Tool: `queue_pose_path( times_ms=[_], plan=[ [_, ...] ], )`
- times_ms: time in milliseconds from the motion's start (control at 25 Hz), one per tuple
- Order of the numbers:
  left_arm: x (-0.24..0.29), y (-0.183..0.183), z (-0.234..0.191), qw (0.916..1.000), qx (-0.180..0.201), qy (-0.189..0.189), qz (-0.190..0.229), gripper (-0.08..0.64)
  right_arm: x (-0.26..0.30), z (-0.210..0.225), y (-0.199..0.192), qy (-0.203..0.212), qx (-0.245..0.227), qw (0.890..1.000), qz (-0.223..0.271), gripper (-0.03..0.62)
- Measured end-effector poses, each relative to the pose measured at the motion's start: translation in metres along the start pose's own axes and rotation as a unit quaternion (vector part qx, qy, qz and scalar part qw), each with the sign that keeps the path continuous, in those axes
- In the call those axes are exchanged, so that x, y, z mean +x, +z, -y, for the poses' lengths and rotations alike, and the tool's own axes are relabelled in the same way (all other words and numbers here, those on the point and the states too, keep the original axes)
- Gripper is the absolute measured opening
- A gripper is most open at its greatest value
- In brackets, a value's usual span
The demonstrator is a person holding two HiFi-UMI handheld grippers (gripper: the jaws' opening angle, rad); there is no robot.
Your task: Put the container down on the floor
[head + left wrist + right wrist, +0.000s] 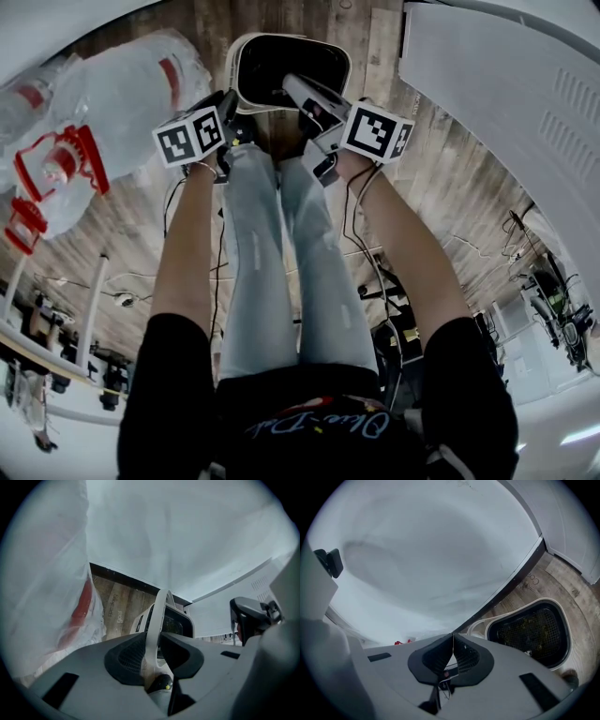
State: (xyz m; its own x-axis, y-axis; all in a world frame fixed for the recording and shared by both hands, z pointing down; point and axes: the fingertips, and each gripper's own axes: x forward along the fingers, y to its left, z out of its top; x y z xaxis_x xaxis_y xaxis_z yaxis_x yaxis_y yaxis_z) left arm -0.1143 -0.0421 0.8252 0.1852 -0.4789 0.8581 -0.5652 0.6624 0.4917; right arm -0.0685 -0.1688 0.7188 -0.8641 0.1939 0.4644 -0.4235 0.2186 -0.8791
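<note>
The container is a cream bin with a dark mesh inside, low over the wooden floor beyond the person's feet. Whether it rests on the boards I cannot tell. My left gripper is at its left edge. In the left gripper view, that left gripper is shut on the thin cream rim of the container. My right gripper reaches over the near right rim. In the right gripper view, the right gripper has its pads pressed together with nothing between them. The container lies to its right.
A clear plastic bag with white and red things lies on the floor at the left. A big white panel stands at the right, and a white wall is close ahead. The person's jeans-clad legs hang between the arms. Cables trail on the floor.
</note>
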Motion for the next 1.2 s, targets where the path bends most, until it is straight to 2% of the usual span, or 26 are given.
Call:
queue_pose_path(
  times_ms=[80,120,160,360,480,640,760,1200],
  plan=[
    [-0.003,-0.002,-0.009,0.9994,0.01,0.032,0.003,0.081,-0.003,-0.002,0.001,0.001,-0.003,1.0,0.001,0.002],
    [-0.006,-0.001,-0.015,0.9987,0.009,0.049,0.008,0.026,-0.005,-0.004,0.001,0.002,-0.005,1.0,0.001,0.002],
    [-0.01,-0.001,-0.02,0.9982,0.005,0.058,0.014,0.023,-0.006,-0.005,0.001,0.004,-0.007,1.0,0.002,0.002],
    [-0.018,-0.006,-0.017,0.9986,0.004,0.051,0.015,0.017,-0.013,-0.004,0.003,-0.001,-0.006,1.0,0.01,0.002],
    [-0.021,-0.003,-0.008,0.999,0.01,0.038,0.021,0.015,-0.017,-0.007,0.002,-0.003,-0.009,1.0,0.013,0.002],
    [-0.027,0.003,0.007,0.999,0.03,0.022,0.026,0.011,-0.021,-0.013,0.002,-0.011,-0.044,0.999,0.008,0.002],
    [-0.034,0.013,0.028,0.9984,0.034,-0.011,0.044,0.005,-0.026,-0.02,0.005,-0.016,-0.062,0.998,0.014,0.002],
    [-0.073,0.048,0.1,0.9866,0.108,-0.084,0.089,0.005,-0.059,-0.047,0.019,-0.032,-0.1,0.993,0.063,0.0]
  ],
)
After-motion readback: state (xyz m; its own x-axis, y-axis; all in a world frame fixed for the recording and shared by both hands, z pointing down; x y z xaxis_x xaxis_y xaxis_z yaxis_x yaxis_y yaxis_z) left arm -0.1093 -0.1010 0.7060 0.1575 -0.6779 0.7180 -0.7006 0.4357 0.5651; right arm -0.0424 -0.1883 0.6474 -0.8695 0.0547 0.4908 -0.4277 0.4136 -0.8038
